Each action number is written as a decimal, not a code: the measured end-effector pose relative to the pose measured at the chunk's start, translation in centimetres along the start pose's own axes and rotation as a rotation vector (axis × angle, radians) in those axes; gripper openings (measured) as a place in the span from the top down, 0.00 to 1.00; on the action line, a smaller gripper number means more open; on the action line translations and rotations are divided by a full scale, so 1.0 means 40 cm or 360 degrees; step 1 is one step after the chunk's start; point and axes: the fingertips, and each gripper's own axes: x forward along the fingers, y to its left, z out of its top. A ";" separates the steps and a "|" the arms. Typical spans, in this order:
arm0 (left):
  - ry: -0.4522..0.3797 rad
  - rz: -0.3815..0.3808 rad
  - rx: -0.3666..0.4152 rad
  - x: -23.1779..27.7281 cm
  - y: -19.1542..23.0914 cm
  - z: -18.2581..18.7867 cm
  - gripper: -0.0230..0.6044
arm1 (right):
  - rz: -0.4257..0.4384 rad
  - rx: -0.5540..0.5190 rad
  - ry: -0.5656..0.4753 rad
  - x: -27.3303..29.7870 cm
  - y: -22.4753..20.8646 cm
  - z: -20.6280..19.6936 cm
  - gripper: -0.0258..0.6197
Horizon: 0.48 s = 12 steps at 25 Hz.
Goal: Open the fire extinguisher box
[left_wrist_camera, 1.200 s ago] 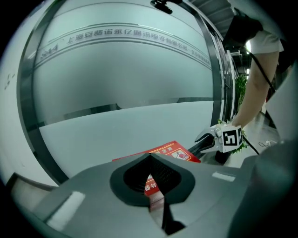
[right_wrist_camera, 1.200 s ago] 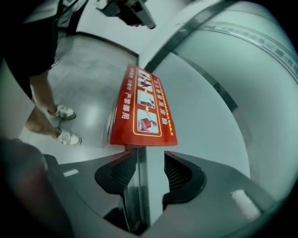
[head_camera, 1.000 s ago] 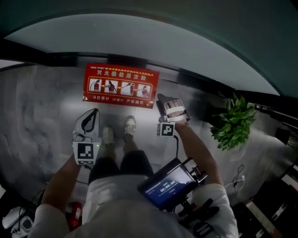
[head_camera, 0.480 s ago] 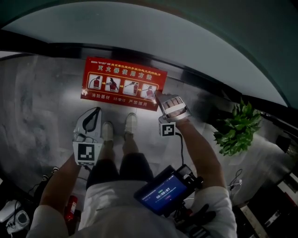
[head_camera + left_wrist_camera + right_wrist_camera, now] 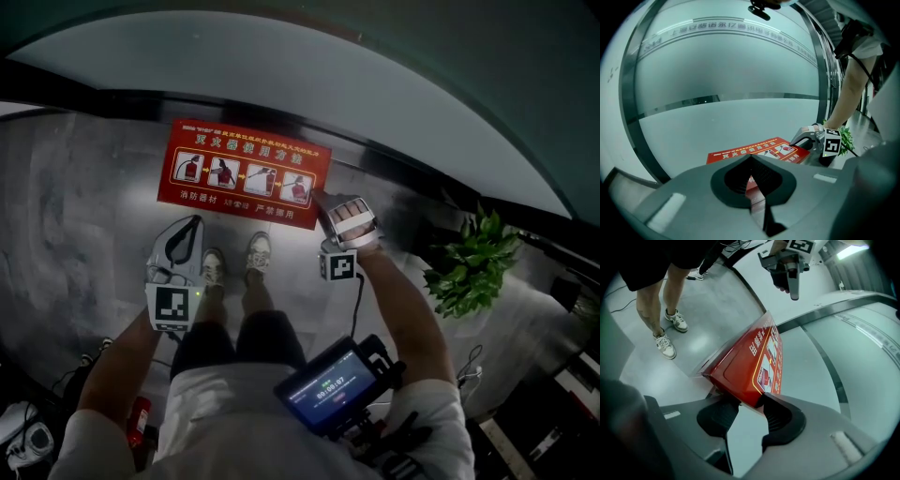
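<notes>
The red fire extinguisher box [image 5: 239, 173] lies on the grey floor against the glass wall, its top bearing white print and several pictures. My right gripper [image 5: 323, 200] is at the box's near right corner. In the right gripper view the red lid corner [image 5: 754, 362] sits between the two pads of this gripper [image 5: 749, 408]; its jaws have just been closing and both pads touch it. My left gripper [image 5: 190, 228] hangs shut and empty to the left, short of the box [image 5: 754, 149].
A potted green plant [image 5: 469, 262] stands on the floor to the right. The frosted glass wall [image 5: 281, 84] rises right behind the box. My shoes [image 5: 234, 262] are just in front of the box. A small red extinguisher [image 5: 139, 422] and cables lie at the lower left.
The right gripper's tips have come onto the box's near right corner and its jaws have narrowed around it. The left gripper has stayed where it was.
</notes>
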 end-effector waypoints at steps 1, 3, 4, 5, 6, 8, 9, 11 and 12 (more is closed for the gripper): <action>-0.0006 0.0004 0.0002 -0.003 0.000 0.004 0.96 | -0.0008 0.0025 -0.0007 -0.006 -0.008 -0.001 0.69; -0.0012 0.0014 -0.0004 -0.012 0.001 0.013 0.96 | -0.0028 0.0073 -0.0019 -0.021 -0.031 -0.003 0.72; -0.0023 0.0020 0.0002 -0.018 0.004 0.018 0.96 | -0.0031 0.0098 -0.0021 -0.029 -0.044 -0.003 0.73; -0.0039 0.0026 0.0016 -0.024 0.007 0.025 0.96 | -0.0029 0.0127 -0.0021 -0.037 -0.056 -0.004 0.75; -0.0054 0.0031 0.0029 -0.031 0.011 0.032 0.96 | -0.0026 0.0159 -0.0021 -0.044 -0.066 -0.004 0.76; -0.0060 0.0039 0.0021 -0.043 0.015 0.047 0.96 | -0.0030 0.0226 -0.0016 -0.056 -0.091 -0.009 0.80; -0.0057 0.0043 0.0008 -0.045 0.014 0.055 0.96 | -0.0036 0.0264 -0.0012 -0.060 -0.105 -0.016 0.81; -0.0055 0.0050 0.0002 -0.045 0.010 0.066 0.96 | -0.0045 0.0342 -0.0007 -0.063 -0.130 -0.032 0.82; -0.0062 0.0054 0.0010 -0.046 0.009 0.067 0.96 | -0.0047 0.0381 -0.0009 -0.064 -0.138 -0.038 0.82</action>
